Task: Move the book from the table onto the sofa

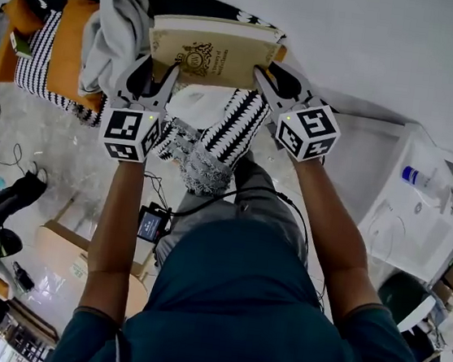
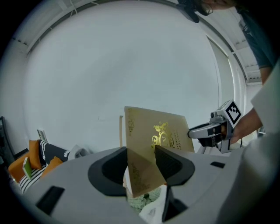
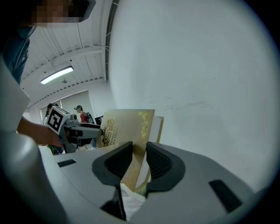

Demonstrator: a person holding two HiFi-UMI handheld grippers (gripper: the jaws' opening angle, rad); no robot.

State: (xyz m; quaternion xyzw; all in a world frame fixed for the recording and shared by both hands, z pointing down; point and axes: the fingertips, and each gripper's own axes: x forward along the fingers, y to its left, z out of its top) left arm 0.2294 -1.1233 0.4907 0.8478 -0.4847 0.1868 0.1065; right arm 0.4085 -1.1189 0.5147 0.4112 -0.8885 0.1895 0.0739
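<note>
I'm pinching the book [image 1: 214, 52] between both pairs of fingers (gold cover up): left gripper [image 1: 158, 69] on one corner, right gripper [image 1: 271, 73] on the other, seemingly above the sofa [image 1: 65, 58].

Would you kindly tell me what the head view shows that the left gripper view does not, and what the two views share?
Only the head view: the white table, the blue-capped bottle at the right, and the marker cube on the left gripper. Only the left gripper view: that gripper's two jaws seen from behind, closed on a lower corner of the book. Both: the book, the right gripper gripping its other side, and the sofa's orange cushions.
</note>
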